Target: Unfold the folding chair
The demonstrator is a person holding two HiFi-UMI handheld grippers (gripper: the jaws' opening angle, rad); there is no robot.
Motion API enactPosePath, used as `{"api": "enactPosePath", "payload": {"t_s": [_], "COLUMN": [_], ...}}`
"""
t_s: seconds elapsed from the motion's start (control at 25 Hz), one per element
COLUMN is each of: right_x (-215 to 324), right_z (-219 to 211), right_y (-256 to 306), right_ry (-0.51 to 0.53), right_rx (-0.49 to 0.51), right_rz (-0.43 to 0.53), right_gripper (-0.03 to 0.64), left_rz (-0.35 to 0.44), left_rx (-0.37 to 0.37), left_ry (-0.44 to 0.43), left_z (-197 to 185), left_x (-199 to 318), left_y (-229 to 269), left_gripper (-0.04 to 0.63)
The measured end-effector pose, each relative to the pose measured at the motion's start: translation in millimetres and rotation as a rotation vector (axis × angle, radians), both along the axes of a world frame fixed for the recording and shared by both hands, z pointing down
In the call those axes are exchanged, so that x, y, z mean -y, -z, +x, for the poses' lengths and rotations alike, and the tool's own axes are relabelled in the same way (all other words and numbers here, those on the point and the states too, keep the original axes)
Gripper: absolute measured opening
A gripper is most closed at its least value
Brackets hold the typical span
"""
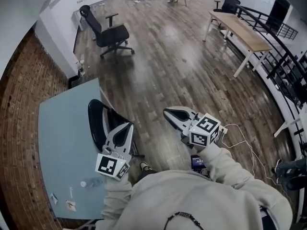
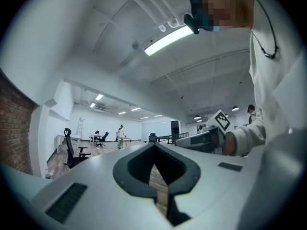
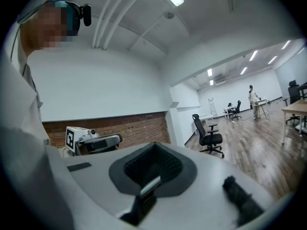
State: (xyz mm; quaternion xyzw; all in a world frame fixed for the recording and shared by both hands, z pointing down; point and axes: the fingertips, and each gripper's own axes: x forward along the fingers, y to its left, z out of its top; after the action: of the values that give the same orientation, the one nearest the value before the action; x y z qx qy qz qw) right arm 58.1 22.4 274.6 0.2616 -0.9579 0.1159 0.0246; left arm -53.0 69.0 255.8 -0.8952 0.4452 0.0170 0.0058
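Note:
The folding chair [image 1: 97, 122] is black and stands folded against the right edge of a grey-blue table [image 1: 62, 143] in the head view. My left gripper [image 1: 128, 126] hovers just right of the chair's top, jaws shut with nothing between them. My right gripper [image 1: 167, 112] is held farther right over the wooden floor, also shut and empty. Each gripper view looks level across the room along closed jaws: the left gripper [image 2: 154, 145] sees the right gripper [image 2: 206, 140] beside it, and the right gripper [image 3: 154, 145] sees the left gripper [image 3: 96, 143]. Neither gripper view shows the chair.
A black office chair [image 1: 112, 32] stands on the wood floor ahead. A long wooden table [image 1: 240, 30] and a black railing [image 1: 283, 56] line the right side. A small bottle [image 1: 88, 182] lies on the grey-blue table. A white cable [image 1: 244, 143] trails on the floor.

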Motion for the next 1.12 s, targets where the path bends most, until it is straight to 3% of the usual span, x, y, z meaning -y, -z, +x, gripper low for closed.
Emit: {"api": "enactPosePath", "payload": {"t_s": [0.12,0.28,0.48,0.76,0.88,1.12], "right_x": [43.6,81.3,118.9,157.3,165.5,177.6], "right_z": [-27.5,-43.5,-28.0,-21.2,-41.0,-118.4], "right_y": [6.8,5.9,5.6,15.7,2.4,-69.6], "right_ry": [-0.05,-0.058,-0.111,-0.15,-0.113,-0.008], "right_rx": [-0.023,-0.093,-0.055,-0.006,-0.015,-0.112], "right_rz": [0.023,0.068,0.027,0.049,0.013,-0.113], "right_gripper": [0.008,0.008,0.008,0.008,0.008,0.011], "left_rz": [0.014,0.016,-0.005,0.035,-0.019,-0.202], "left_rx": [-0.019,0.034,-0.029,-0.036,-0.025,-0.059], "left_ry": [-0.029,-0.035,0.02,0.046,0.095,0.263], "left_z": [-28.3,-48.2,-71.8,-64.5,-82.7,-168.8], "left_x": [38.1,72.7,108.3,135.9,143.5,142.6], "left_y": [8.7,6.6,6.2,22.0,6.4,-48.7], "left_gripper": [0.005,0.005,0.005,0.005,0.005,0.012]}}
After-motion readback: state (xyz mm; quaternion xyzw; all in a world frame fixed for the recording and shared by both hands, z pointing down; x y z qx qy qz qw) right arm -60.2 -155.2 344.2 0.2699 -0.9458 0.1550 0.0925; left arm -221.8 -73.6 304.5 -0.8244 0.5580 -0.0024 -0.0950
